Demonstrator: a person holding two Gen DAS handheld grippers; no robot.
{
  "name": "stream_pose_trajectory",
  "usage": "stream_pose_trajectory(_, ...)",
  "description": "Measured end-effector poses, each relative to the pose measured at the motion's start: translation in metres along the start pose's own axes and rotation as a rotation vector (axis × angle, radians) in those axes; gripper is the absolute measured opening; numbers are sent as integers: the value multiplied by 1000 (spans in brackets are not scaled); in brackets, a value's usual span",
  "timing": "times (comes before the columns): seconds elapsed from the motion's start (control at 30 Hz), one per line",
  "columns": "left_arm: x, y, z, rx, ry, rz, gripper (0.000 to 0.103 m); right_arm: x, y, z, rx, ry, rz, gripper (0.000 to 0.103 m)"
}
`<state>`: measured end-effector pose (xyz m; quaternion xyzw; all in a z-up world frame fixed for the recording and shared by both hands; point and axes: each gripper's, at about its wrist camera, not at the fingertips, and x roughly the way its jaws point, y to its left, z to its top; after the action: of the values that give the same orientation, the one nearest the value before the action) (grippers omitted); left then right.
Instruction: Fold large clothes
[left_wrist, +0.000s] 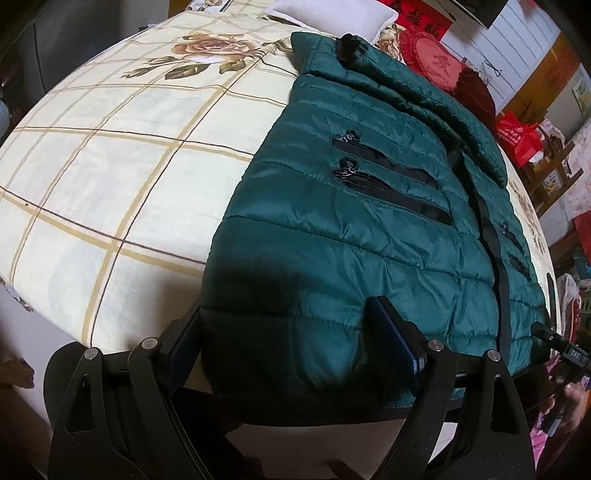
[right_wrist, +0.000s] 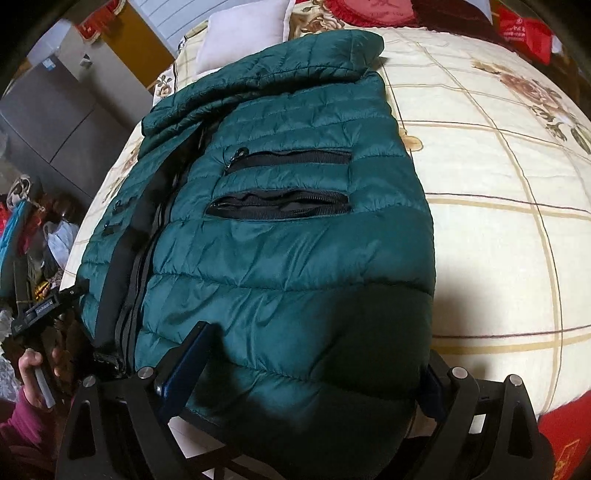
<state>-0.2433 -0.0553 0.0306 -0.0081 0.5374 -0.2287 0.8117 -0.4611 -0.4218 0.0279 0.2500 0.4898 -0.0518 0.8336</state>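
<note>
- Lying front-up along the near edge of a bed, a dark green quilted jacket has its hem hanging just over that edge and its collar toward the far pillows; both sleeves appear already folded in, leaving a narrow rectangle.
- Straddling the hem's 2 near corners are 2 hand-held grippers: the left gripper frames one corner with its jaws spread wide, the hem lying between them but not visibly pinched.
- At the other corner, the right gripper stands the same way, jaws wide with the padded fabric bulging between them; neither tool seems to have closed on the cloth.
- Padding makes the jacket look light and puffy, soft enough to sag wherever it is unsupported, and likely to spring back after a crease.
- Its shell has a sheen that suggests slippery nylon, so a shallow bite may slide off; a deep pinch through the full hem thickness looks safer.
- 2 black zip pockets on each front panel and the central zip add stiff lines that may resist bending, so the fold probably goes best across the quilting seams between them.
- Taking hold at both hem corners at once would likely keep the edge level as it is carried toward the collar.
- A white pillow and a red cushion sit beyond the collar, near the bed's far edge.
</note>
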Motion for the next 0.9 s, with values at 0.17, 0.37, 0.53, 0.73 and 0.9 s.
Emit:
stream_pose_trajectory(0.17,1,-1,1,6,-2,12,87,-6,3,0,-9,-34,49,94)
stream_pose_trajectory(0.37,1,-2,1,7,0,20,88,3,13,0,-85,-14,17,87)
stream_pose_trajectory(0.53,3,-5,0,10,-7,35,89,1,10,-1,-71,-60,35,68)
stream_pose_trajectory(0.73,3,-12,-2,45,-3,14,81,-2,5,0,-83,-69,52,42)
stream_pose_trajectory(0.9,-3,-16,-4,67,-26,23,47,-8,0,2,-69,-80,82,33)
